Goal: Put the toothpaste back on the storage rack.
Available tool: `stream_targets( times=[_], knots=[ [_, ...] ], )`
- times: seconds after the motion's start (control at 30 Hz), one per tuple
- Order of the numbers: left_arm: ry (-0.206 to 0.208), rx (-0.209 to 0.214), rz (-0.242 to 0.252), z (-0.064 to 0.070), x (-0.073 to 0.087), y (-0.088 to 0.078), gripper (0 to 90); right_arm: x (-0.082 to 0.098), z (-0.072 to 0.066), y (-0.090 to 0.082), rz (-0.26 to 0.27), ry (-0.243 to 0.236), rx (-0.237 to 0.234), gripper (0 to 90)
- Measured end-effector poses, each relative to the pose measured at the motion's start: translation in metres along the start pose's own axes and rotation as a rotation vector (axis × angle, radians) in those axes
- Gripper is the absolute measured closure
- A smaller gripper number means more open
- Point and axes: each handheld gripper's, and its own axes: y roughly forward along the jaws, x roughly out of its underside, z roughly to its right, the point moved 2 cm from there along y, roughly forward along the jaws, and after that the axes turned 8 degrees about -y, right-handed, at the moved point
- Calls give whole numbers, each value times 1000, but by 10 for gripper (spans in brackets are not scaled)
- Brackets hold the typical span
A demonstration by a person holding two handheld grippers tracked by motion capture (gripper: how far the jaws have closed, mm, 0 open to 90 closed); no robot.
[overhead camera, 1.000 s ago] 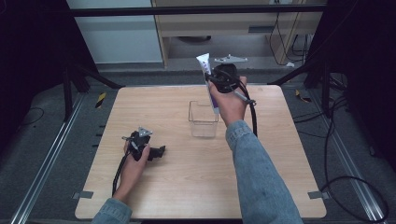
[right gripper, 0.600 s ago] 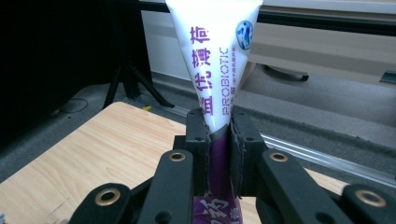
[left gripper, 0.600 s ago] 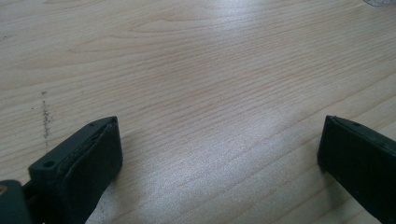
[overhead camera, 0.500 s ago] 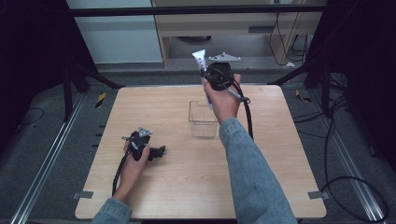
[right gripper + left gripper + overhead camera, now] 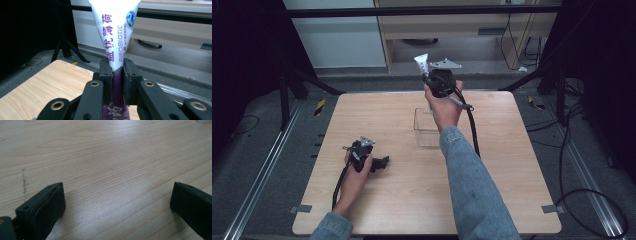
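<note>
A white and purple toothpaste tube [image 5: 115, 32] stands upright with its flat crimped end up, and my right gripper [image 5: 117, 68] is shut on its narrow middle. In the high view that right gripper [image 5: 430, 80] holds the tube [image 5: 421, 62] in the air above the far side of a clear plastic box [image 5: 427, 128] on the table. My left gripper [image 5: 384, 162] rests on the wooden table [image 5: 512, 165] at the left, held by a hand. Its fingers [image 5: 47, 205] stand wide apart over bare wood in the left gripper view.
A black cable [image 5: 472, 125] trails from the right gripper along the sleeve. Beyond the table's far edge are a cabinet [image 5: 447, 30] and dark stand legs [image 5: 307, 80]. Metal rails [image 5: 257, 180] run along both sides of the table.
My right gripper has lifted the tube and carried it a little to the left and away from the person, above the clear box. The left gripper has not moved.
</note>
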Motion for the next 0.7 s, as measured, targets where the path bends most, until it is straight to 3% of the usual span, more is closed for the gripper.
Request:
stream_targets(
  times=[0.47,0.7],
  knots=[
    [0,0,-1,0,0,0,0,9,-6,11,6,9,-4,795],
    [0,0,0,0,0,0,0,15,-10,16,-2,-20,-4,795]
  ],
)
